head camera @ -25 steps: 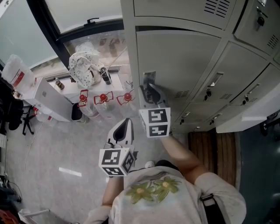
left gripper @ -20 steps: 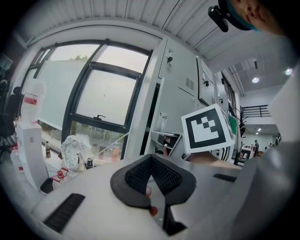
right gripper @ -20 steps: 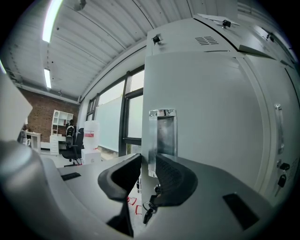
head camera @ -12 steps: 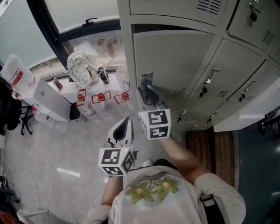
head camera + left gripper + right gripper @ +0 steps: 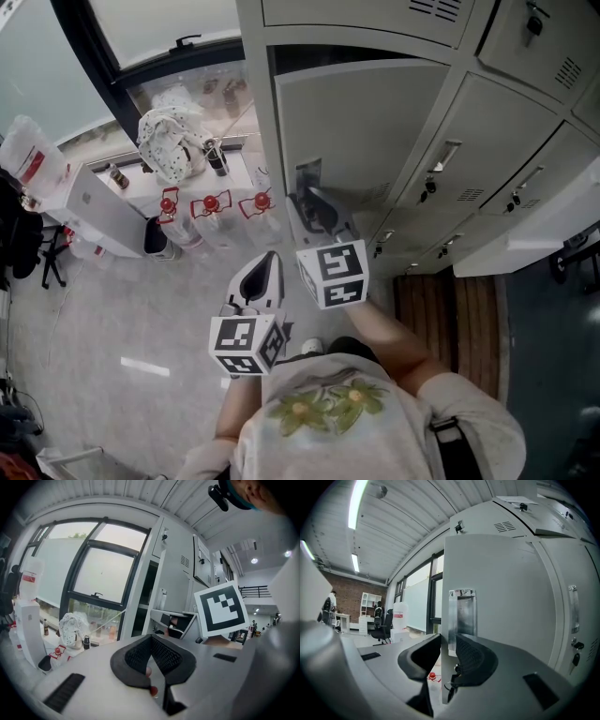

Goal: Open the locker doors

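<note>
Pinches the locker door (image 5: 375, 122) with the right gripper (image 5: 315, 210). Jaws clamped on the door's loose left edge, just under the shiny handle (image 5: 307, 176). Small keys (image 5: 451, 684) dangling right below the jaws.

In the head view, found at twelve o'clock from the person's shoulders, close in front. Stands tall, with the long side going up and down. Hinged on the right. Swung part way out (a dark gap shows over its top), with the handle edge pointing back toward the person.

Next door (image 5: 487, 131) at two o'clock from the handle, lying flat and shut.

Left gripper (image 5: 267, 270) at seven o'clock from the right one, near it, touching nothing. Jaws squeezed together, nothing in them. Nose pointing to twelve o'clock.

Bottles with red caps (image 5: 210, 217) on the floor at eleven o'clock from it. Farther the same way, a white spotted bag (image 5: 169, 145) on a low shelf.
</note>
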Motion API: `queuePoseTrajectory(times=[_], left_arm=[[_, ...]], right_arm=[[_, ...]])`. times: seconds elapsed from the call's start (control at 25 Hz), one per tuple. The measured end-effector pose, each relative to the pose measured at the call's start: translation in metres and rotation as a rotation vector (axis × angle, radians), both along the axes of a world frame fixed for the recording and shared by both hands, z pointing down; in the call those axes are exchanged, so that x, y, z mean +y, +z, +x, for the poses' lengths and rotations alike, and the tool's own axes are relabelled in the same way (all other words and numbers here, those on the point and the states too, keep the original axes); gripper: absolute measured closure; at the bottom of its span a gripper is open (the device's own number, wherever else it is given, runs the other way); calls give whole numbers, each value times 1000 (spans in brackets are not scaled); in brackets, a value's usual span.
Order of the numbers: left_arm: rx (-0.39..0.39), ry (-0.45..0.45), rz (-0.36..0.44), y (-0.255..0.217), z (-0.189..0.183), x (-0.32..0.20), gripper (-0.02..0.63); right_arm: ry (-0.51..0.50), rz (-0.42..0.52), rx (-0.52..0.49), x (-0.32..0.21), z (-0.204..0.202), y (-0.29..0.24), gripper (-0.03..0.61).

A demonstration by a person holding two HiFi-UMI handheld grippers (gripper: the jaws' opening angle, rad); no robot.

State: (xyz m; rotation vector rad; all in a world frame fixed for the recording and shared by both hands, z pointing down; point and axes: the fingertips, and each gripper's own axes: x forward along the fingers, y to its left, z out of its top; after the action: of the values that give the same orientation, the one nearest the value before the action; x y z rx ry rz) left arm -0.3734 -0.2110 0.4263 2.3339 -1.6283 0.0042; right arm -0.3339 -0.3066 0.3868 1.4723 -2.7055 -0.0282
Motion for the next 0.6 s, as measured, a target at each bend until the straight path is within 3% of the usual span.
queuePoseTrajectory(times=[0.6], left_arm=[[3,3,6,-3,20,7,584]], right_arm=[[-75,-2,-6,30,16,1,460]])
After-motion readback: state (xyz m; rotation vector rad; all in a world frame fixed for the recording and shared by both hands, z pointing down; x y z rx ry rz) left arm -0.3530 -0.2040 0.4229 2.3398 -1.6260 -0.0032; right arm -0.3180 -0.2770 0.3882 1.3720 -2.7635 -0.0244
